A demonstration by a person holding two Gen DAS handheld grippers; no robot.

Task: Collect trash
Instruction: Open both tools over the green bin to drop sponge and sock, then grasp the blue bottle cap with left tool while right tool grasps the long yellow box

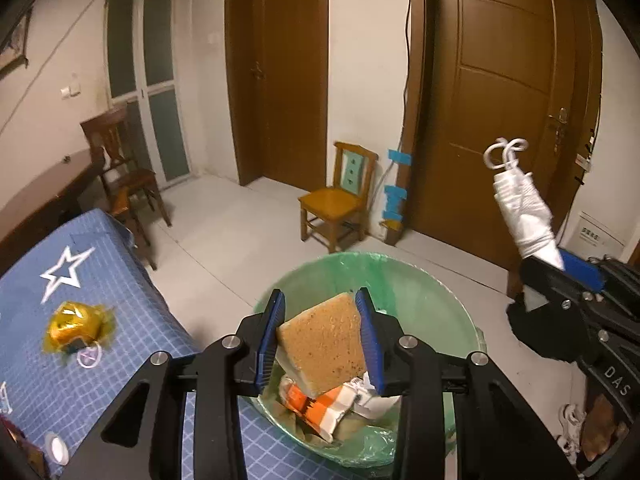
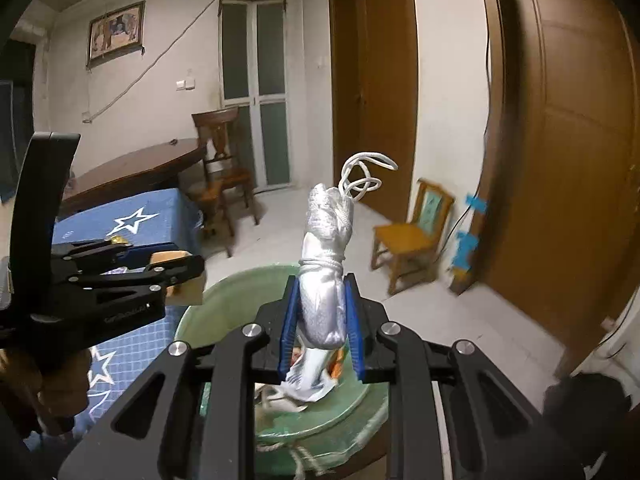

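So the trash: a tan slice of bread or sponge-looking slab [image 1: 322, 342] sits pinched between the blue pads of the left gripper [image 1: 320, 338], tilted, right above the green-lined trash bin [image 1: 432, 300]. Can't say for sure whether it's bread or a sponge, it's just porous and tan with a pale underside. The right gripper [image 2: 320, 316] is clamped tight on a white rolled-up bundle [image 2: 326, 264] tied round with white cord [image 2: 362, 178], which sticks up past the fingertips with the cord looping off the top. That one also hangs over the bin's rim, a bit to the right of the left gripper.

Inside the bin there's already an orange-and-white wrapper [image 1: 320, 406] and some crumpled white paper [image 1: 372, 398].

The bin stands on the pale floor just beside a low table with a blue star-print cloth [image 1: 80, 276]. On the cloth lies a crinkly gold foil wrapper [image 1: 76, 326], a small clear ring thing just beside it, and a white cap [image 1: 57, 446] near the bottom edge.

Further back: a small yellow wooden chair [image 1: 340, 204] against the wall between two brown doors [image 1: 508, 92], plus a darker chair [image 1: 124, 168] by a round wooden table.
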